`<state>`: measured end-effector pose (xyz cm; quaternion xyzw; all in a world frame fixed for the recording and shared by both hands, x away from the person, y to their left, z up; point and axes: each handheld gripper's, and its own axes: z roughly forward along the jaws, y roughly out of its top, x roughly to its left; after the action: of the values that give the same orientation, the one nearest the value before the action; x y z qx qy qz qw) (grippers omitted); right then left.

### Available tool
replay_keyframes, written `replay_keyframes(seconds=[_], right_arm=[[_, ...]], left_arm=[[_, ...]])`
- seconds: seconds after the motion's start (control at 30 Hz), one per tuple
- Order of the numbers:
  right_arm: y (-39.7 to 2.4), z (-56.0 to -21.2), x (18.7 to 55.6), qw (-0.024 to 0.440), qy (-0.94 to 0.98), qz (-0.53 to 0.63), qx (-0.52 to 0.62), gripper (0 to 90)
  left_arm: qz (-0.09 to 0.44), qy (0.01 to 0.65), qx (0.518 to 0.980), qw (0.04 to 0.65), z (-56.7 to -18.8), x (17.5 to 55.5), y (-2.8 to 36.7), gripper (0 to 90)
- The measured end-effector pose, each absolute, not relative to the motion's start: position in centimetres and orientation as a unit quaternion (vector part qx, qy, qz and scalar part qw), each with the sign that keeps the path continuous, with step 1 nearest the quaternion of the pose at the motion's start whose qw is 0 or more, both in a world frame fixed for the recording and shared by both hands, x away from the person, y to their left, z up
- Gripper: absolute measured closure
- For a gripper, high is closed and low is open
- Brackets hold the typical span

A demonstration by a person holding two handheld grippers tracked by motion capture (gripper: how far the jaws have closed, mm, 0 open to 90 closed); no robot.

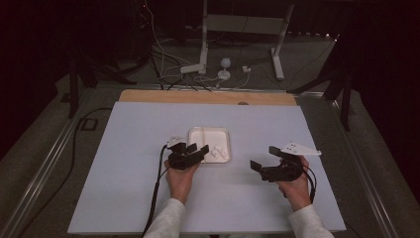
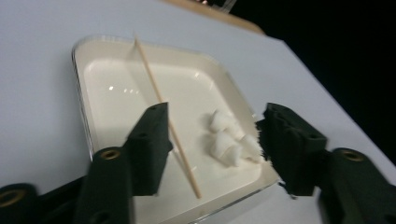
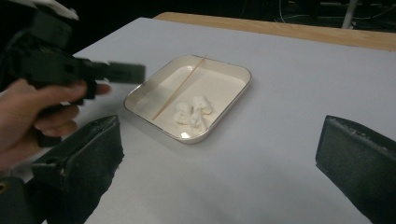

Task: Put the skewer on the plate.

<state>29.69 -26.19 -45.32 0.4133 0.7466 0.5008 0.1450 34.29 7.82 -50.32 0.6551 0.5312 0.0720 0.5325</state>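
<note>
My left gripper hangs released over the tray's near edge — skewer and marshmallows lie inside, ungripped. My right gripper waits open, well right.

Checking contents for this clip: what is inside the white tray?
Inside the tray lie a wooden skewer and a few white marshmallow-like pieces. The left gripper's jaws cover its near corners in the left gripper view.

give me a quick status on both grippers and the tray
Left gripper open over the tray, nothing between the jaws. Right gripper open, off to the side. Skewer and marshmallows lie in tray. Nothing in the way.
</note>
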Motion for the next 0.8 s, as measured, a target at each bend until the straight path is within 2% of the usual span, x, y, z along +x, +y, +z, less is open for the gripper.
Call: replay_keyframes(seconds=[0.3, 0.43, 0.6, 0.8], right_arm=[[-26.4, -45.0, 29.4, 0.156, 0.74, 0.51, 0.41, 0.8], [-26.6, -44.6, 29.2, 0.17, 0.738, 0.514, 0.403, 0.8], [-26.8, -44.6, 28.8, 0.172, 0.737, 0.516, 0.401, 0.8], [-27.2, -45.4, 28.3, 0.172, 0.732, 0.521, 0.404, 0.8]], left_arm=[[0.131, 0.491, 0.676, 0.533, -47.0, 32.5, 11.9, 14.7], [0.149, 0.476, 0.689, 0.525, -46.1, 31.6, 13.9, 2.0], [0.178, 0.47, 0.692, 0.518, -45.4, 30.6, 16.5, 1.0], [0.197, 0.463, 0.672, 0.543, -45.1, 29.2, 19.4, 0.9]])
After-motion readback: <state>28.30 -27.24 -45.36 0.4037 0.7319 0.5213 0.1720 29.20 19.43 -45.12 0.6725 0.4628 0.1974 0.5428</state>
